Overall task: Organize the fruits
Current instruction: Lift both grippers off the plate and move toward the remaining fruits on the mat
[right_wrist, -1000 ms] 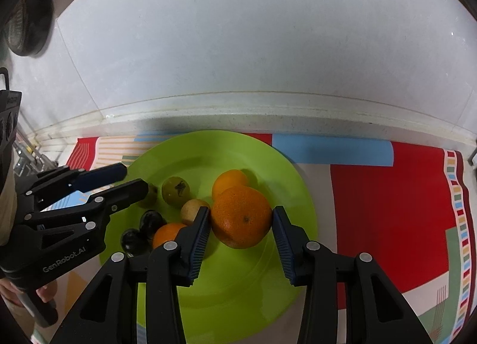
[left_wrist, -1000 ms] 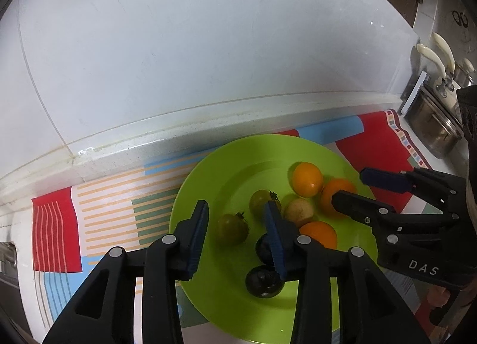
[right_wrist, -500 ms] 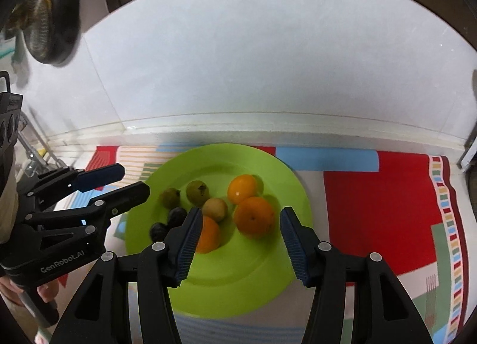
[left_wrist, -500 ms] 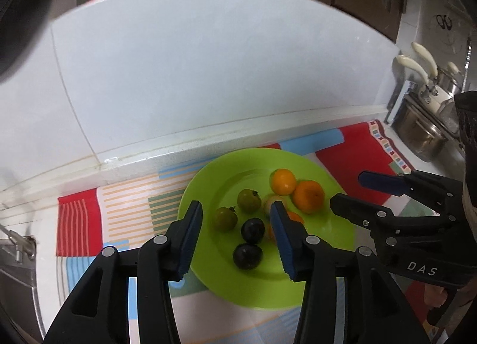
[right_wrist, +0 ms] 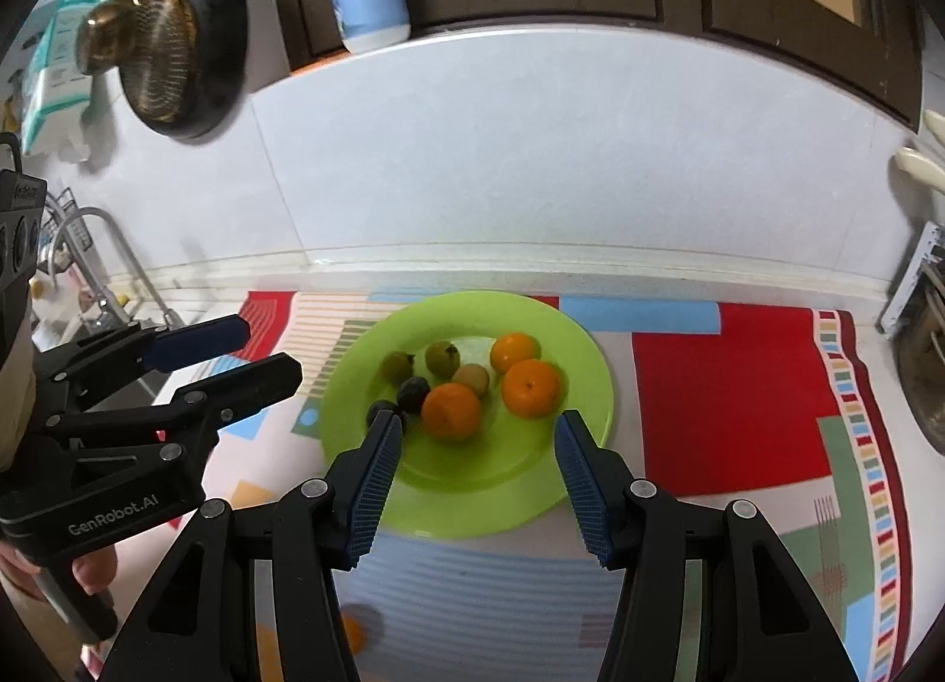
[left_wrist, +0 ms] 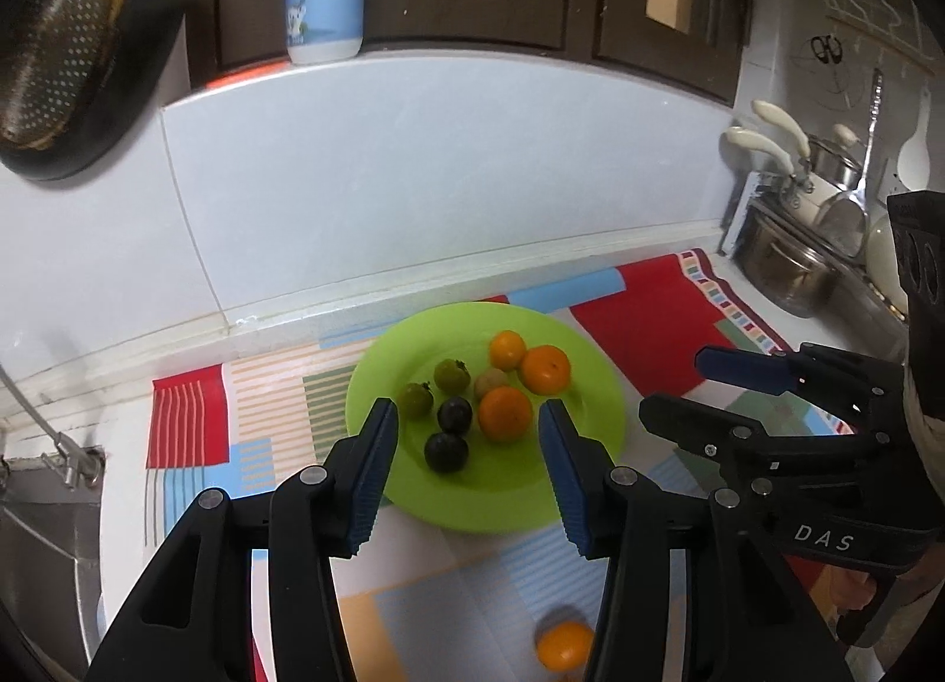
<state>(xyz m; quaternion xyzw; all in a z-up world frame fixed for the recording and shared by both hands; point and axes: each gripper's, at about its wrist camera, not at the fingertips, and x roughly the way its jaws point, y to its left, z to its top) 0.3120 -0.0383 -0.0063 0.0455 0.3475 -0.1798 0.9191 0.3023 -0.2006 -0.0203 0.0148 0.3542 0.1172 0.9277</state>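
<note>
Eight small fruits sit clustered on the lime-green plate [left_wrist: 590, 387]: three oranges [left_wrist: 505, 413], three greenish fruits [left_wrist: 452, 375] and two dark plums [left_wrist: 447, 452]. Another orange [left_wrist: 564, 646] lies on the patterned mat [left_wrist: 189, 416] covering the worktop. Left hand-held gripper [left_wrist: 466, 469] and right hand-held gripper [right_wrist: 478, 475] hover with jaws parted, holding nothing.

a blurred orange fruit [left_wrist: 564, 645] on the mat [left_wrist: 449, 593] sits half hidden behind the left tongs [left_wrist: 466, 466].
</note>
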